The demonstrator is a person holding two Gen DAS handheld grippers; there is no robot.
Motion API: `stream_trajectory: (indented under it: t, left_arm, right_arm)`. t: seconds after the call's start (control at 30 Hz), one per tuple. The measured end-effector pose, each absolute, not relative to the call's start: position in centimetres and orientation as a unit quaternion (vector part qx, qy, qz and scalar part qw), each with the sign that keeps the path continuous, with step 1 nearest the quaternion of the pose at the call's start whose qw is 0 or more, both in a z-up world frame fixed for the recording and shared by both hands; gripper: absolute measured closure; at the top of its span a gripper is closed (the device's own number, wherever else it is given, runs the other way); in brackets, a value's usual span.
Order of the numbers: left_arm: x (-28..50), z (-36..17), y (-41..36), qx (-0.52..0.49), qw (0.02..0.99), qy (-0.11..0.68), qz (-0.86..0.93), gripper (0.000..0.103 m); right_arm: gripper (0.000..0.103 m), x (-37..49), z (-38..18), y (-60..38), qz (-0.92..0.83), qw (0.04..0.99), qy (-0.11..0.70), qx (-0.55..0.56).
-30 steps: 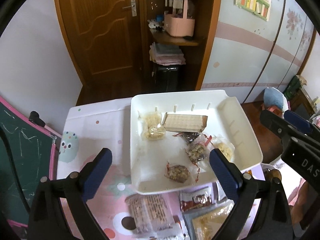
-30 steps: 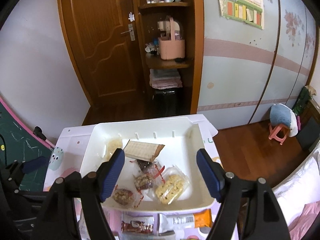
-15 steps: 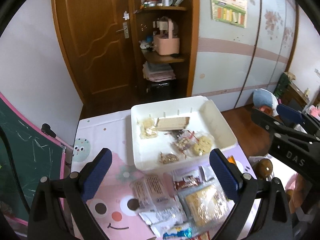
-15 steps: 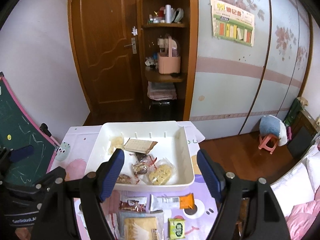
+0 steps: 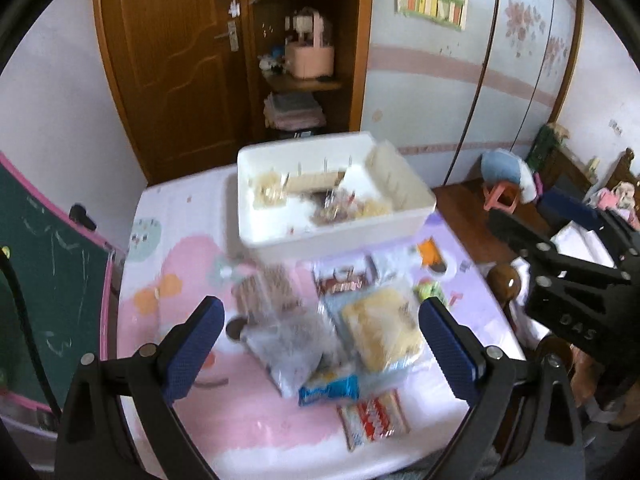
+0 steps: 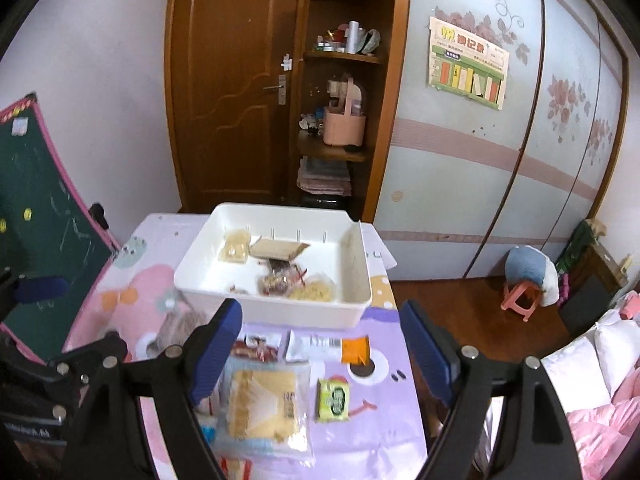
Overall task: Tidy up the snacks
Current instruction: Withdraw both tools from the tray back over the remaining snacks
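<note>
A white bin [image 5: 404,186] [image 6: 360,268] stands at the far side of the table and holds several snack packets. Loose snacks lie in front of it: a yellow biscuit pack [image 5: 380,328] [image 6: 260,404], a clear bag of brown bars [image 5: 268,292], a blue packet [image 5: 328,390], a red-and-white packet [image 5: 372,424], a green packet [image 6: 333,398] and an orange packet [image 6: 354,350]. My left gripper [image 5: 324,344] hangs open above this pile, empty. My right gripper [image 6: 322,354] is over the near snacks, its jaws opening with nothing between them.
The table wears a pink and purple cartoon cloth [image 5: 180,264]. A green chalkboard [image 5: 40,272] leans at its left. A pink stool [image 6: 520,300] stands on the wooden floor to the right, with pink bedding [image 6: 600,412] nearer. A wooden door and corner shelf are behind.
Both grippers have drawn back from over the bin toward the table's near edge. The loose snacks in front of the bin have come into view. The right jaws stand a little wider.
</note>
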State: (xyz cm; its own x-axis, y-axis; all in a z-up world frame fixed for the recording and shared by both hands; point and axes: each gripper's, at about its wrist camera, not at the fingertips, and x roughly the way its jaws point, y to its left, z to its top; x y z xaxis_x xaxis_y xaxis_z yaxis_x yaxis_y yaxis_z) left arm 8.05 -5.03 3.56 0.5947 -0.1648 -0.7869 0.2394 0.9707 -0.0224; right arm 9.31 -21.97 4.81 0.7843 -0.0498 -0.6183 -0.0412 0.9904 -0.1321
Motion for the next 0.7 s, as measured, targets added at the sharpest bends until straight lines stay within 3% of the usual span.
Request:
stream_trajectory:
  t: [0.7]
  left_arm:
    - [3.9,-15.4,-8.2,0.028,0.779,0.611,-0.136,0.005]
  right_arm:
    - [0.021,5.3,-11.2,-27.1,-0.014,0.871,0.49,0.036]
